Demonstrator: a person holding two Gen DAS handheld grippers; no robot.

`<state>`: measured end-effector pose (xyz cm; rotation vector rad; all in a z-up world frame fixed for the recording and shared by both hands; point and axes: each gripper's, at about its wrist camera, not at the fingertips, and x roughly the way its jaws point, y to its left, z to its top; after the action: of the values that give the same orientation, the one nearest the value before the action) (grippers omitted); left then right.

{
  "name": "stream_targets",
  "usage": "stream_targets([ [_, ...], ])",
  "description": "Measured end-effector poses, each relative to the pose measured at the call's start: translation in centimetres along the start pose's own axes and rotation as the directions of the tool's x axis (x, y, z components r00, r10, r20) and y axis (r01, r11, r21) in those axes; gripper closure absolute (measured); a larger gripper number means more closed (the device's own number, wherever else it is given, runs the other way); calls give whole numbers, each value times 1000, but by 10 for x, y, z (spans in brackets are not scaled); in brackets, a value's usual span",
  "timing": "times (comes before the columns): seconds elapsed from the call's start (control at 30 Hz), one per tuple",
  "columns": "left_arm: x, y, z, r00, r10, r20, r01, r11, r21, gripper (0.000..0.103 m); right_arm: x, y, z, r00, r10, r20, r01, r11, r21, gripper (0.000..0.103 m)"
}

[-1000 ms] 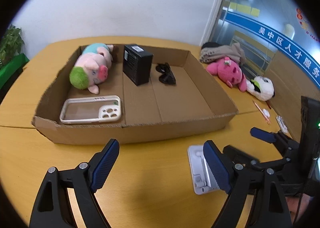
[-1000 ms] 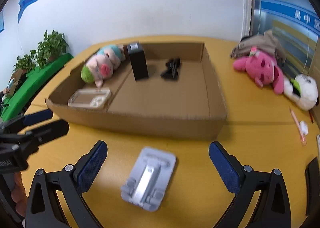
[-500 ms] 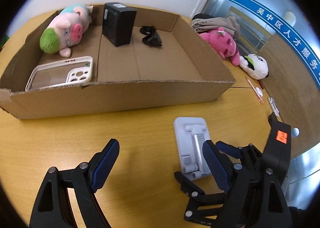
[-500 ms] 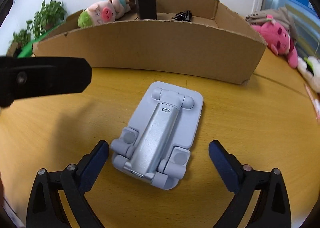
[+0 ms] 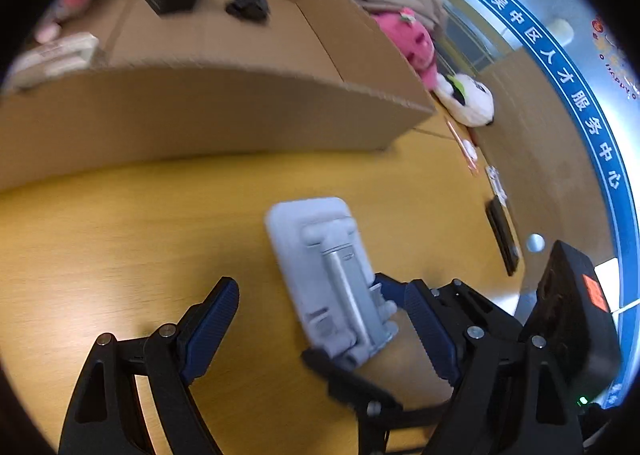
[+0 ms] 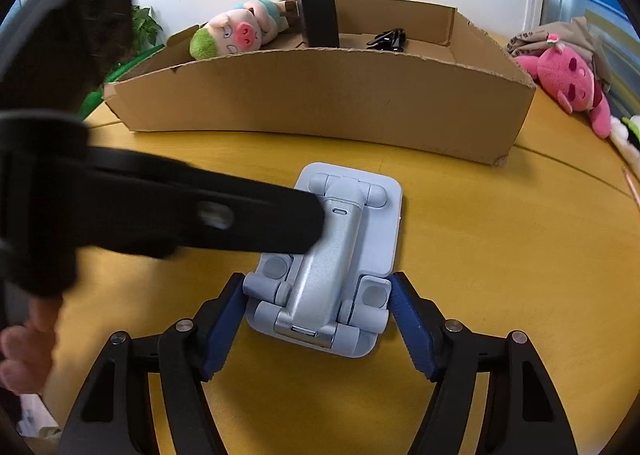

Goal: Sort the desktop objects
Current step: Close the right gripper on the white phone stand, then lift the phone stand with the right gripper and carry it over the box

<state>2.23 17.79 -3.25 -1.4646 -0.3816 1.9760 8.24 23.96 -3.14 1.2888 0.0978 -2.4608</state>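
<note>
A folded grey phone stand (image 6: pixel 332 255) lies flat on the yellow table in front of a cardboard tray (image 6: pixel 320 95). My right gripper (image 6: pixel 318 313) is shut on the stand's near end, one blue pad against each side. My left gripper (image 5: pixel 324 319) is open and low over the table, with the stand (image 5: pixel 328 267) between its fingers; its right finger (image 6: pixel 240 215) lies across the stand's left side in the right wrist view. The tray holds a pig plush (image 6: pixel 236 33), a black box (image 6: pixel 320 17), a black clip (image 6: pixel 388 39) and a phone case (image 5: pixel 56 55).
A pink plush (image 6: pixel 568 79) and a white plush (image 5: pixel 468 99) lie on the table right of the tray, with a pen (image 5: pixel 460 143) near them. A dark flat object (image 5: pixel 502 235) lies near the table's right edge. A green plant (image 6: pixel 140 27) stands at the far left.
Both grippers have dropped and moved in on the phone stand. The right gripper's jaws have closed onto the stand's near end. The left gripper's finger has come over the stand.
</note>
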Motion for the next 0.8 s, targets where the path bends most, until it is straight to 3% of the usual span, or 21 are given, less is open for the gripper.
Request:
stream_targets([
  [0.13,8,-6,1,999,-36,-24,36,999,5,26,-4,-7,2,996,86,-3,-86,995,55,27],
  [0.27,7,-7,0,999,26,-35,-26,1000,14,56,-8,-7,-1,994,106,9,-106,992,65,27],
  [0.4,0,-4,0,999,10,-37,-10,1000,-17,58,-13,-3,-1,994,104,14,-105,993,54,27],
  [0.57,-26,-25,9,999,31,14,-31,999,37,61,-37,3,11,993,95,67,-96,995,18,27],
  [0.8,-74,-71,60,992,39,118,-57,987,149,63,-83,1,66,975,85,206,-84,996,-15,27],
])
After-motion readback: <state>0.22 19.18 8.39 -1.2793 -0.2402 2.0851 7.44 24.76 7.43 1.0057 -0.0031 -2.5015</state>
